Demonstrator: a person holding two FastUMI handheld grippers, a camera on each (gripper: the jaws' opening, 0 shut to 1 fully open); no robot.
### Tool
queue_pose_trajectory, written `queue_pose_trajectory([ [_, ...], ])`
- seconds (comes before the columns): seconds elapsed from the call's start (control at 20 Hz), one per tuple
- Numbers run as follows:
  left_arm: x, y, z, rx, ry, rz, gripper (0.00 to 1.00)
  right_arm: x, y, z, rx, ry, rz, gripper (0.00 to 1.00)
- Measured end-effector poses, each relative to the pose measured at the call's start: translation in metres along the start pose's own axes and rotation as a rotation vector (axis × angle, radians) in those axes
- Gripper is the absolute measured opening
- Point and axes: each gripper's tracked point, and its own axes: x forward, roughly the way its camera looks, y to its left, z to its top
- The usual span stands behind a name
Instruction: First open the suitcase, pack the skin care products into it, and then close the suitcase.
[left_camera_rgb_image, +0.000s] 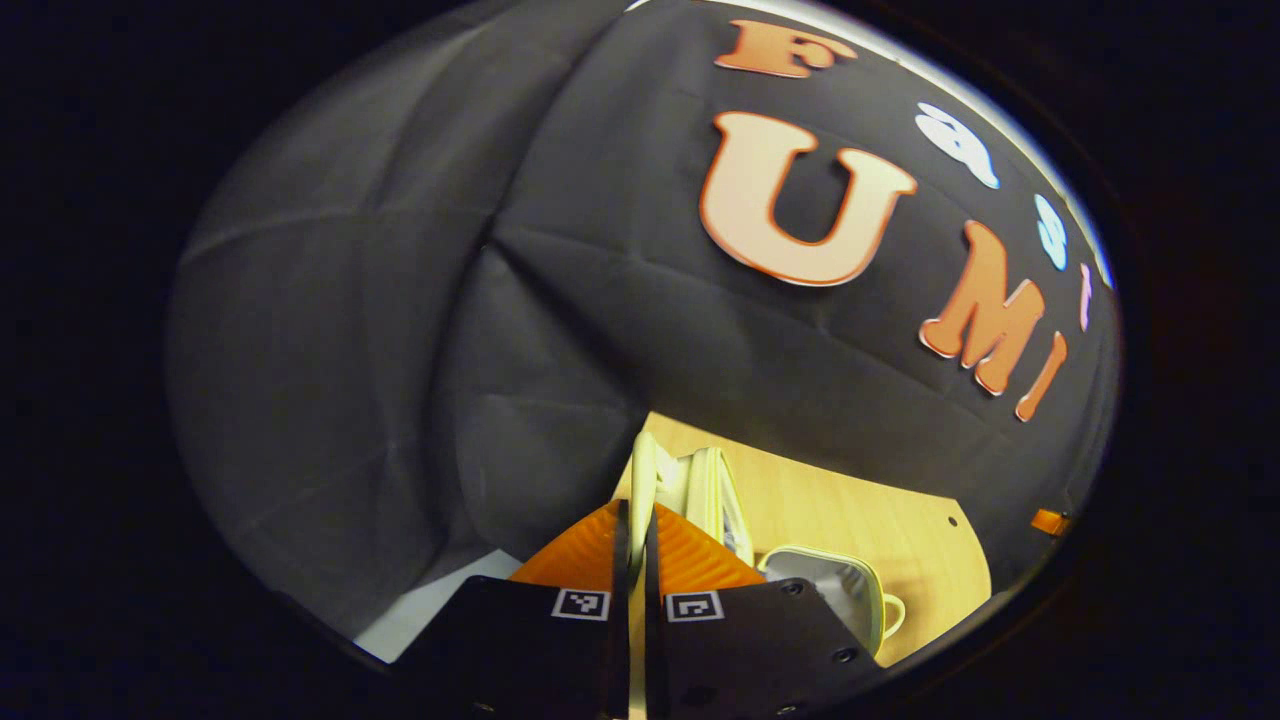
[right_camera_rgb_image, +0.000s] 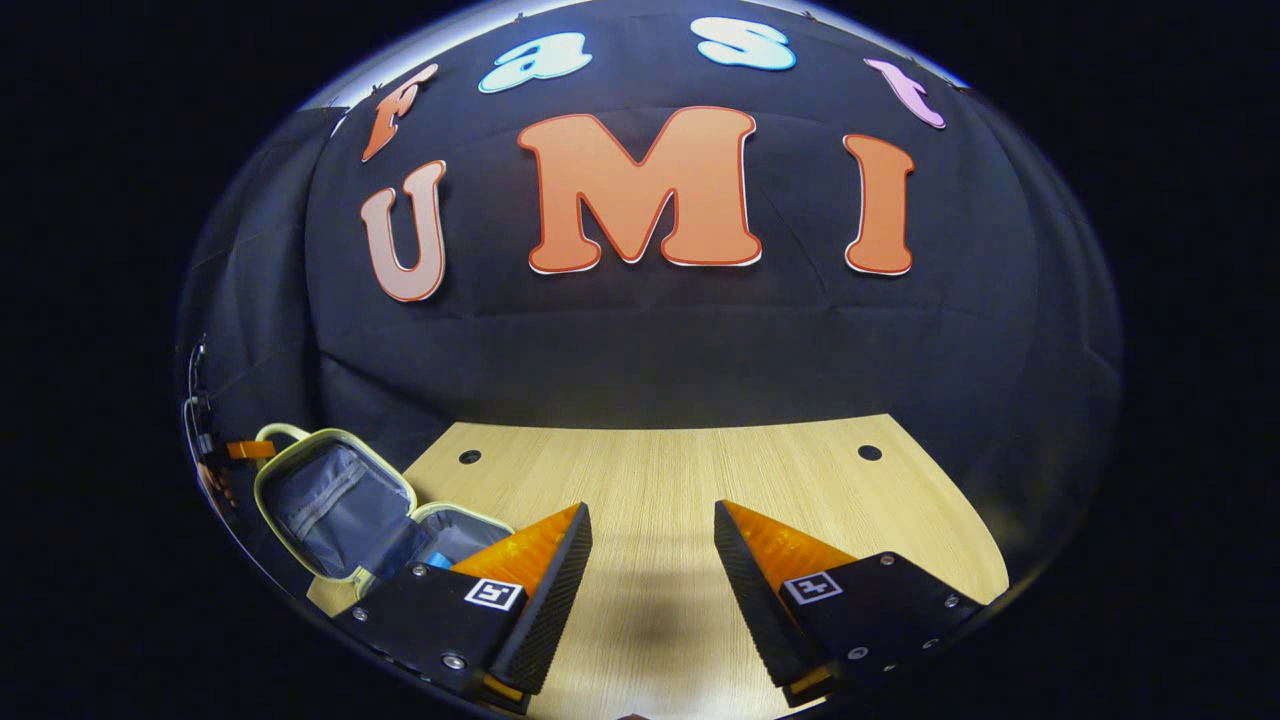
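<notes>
The pale wooden surface (right_camera_rgb_image: 660, 480) is stretching away from me to the black cloth wall of the booth. In the left gripper view, my left gripper (left_camera_rgb_image: 634, 560) is pinching its two orange fingers nearly together on a thin cream edge that rises at twelve o'clock between them; I judge it to be the rim of the suitcase lid (left_camera_rgb_image: 645, 470), held upright. Just past it, at about one o'clock, more cream-edged shell is standing, and at three o'clock a cream-rimmed grey tray-like piece with a loop is lying on the wood.

In the right gripper view, my right gripper (right_camera_rgb_image: 652, 560) is hanging wide and empty over bare wood. The suitcase (right_camera_rgb_image: 335, 505) is lying open at nine o'clock, grey lining showing, something blue inside the lower half.

I take it I am closing the case, or finishing opening it; I cannot tell which. Next I need to swing the lid while keeping my pinch steady.
</notes>
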Motion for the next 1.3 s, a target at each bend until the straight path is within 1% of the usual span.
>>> queue_pose_trajectory([
  [0.15,-0.020,-0.050,0.010,0.063,-0.028,-0.031,0.06,0.004,-0.005,-0.001,-0.003,-0.003,0.050,0.80],
  [0.3,-0.034,-0.096,0.011,0.123,-0.038,-0.022,0.06,0.010,-0.017,-0.002,-0.005,-0.006,0.107,0.80],
  [0.45,-0.046,-0.148,0.004,0.148,-0.048,-0.027,0.06,0.014,-0.031,-0.002,0.003,-0.009,0.162,0.80],
  [0.6,-0.049,-0.194,-0.013,0.188,-0.026,-0.027,0.06,0.012,-0.043,-0.010,0.028,0.015,0.217,0.80],
  [0.8,-0.043,-0.252,-0.040,0.240,0.007,-0.045,0.06,0.008,-0.062,-0.016,0.020,0.014,0.246,0.80],
  [0.9,-0.039,-0.279,-0.060,0.237,0.030,-0.061,0.06,0.006,-0.074,-0.018,0.014,0.013,0.250,0.80],
  [1.05,-0.031,-0.317,-0.095,0.257,0.074,-0.093,0.06,0.004,-0.087,-0.026,0.041,0.036,0.261,0.80],
  [1.3,-0.025,-0.346,-0.143,0.270,0.153,-0.118,0.06,0.002,-0.104,-0.032,0.044,0.044,0.258,0.80],
])
